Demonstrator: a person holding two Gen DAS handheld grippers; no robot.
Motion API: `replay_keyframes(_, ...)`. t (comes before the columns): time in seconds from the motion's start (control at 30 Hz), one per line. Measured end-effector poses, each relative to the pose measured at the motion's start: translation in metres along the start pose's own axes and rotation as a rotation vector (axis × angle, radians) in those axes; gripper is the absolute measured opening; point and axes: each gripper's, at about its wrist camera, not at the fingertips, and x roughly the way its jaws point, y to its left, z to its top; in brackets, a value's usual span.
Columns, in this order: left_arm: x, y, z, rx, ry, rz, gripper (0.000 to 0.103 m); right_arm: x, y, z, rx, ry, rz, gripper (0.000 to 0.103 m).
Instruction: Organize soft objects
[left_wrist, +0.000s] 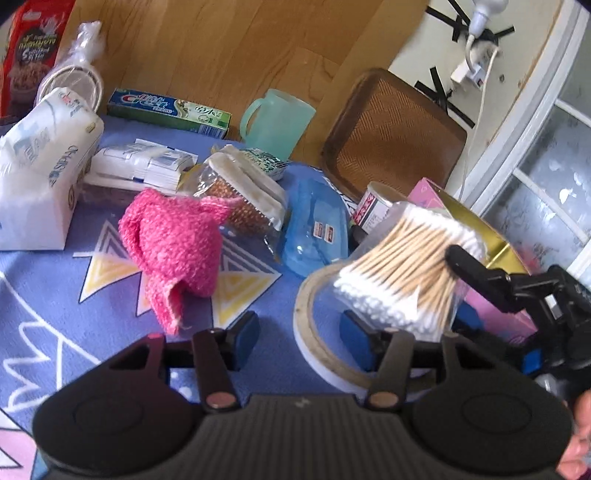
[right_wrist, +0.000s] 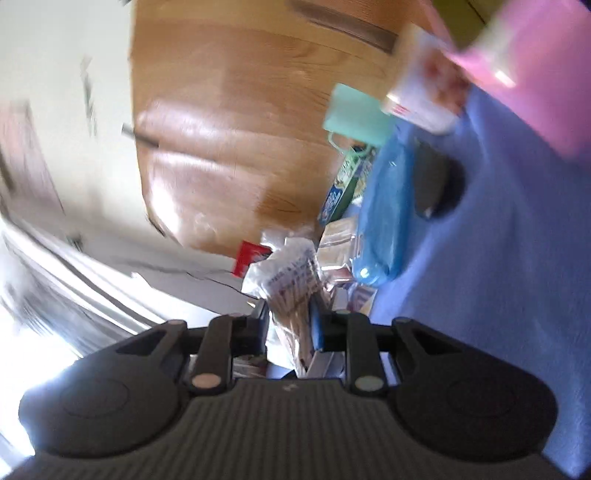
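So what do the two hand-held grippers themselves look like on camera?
Both match: the left hand-held gripper and right hand-held gripper have ribbed black bodies with two round housings, black linkage arms on pale rivets, and blue finger pads. No cables or sleeves are visible.

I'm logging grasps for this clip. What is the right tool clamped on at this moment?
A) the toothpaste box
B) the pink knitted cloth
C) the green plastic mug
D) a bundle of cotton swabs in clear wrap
D: the right tool is shut on the cotton swabs, their wooden sticks visible between its fingers, while the pink knitted cloth lies untouched on the mat.
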Motion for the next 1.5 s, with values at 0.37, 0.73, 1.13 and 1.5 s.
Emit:
replay_keyframes(0.37,-0.006,0.004,0.008,0.014,-0.039,0.093,0.066,0.001,0.023,0.0,-0.163,0.06,0.102,0.027)
replay_keyframes(0.73,-0.006,0.004,0.005,0.078,-0.041,0.185,0.051,-0.03,0.052,-0.038,-0.656,-0.031,-0.436,0.033)
replay_keyframes(1.13,-0.01,0.005,0.002,0.077,-0.042,0.167,0.053,0.046,0.051,-0.035,-0.614,0.165,-0.402,0.034)
replay_keyframes(1.5,-0.018,0.033,0.012,-0.038,-0.024,0.081,0.053,0.03,0.081,-0.128,-1.302,0.202,-0.417,0.029)
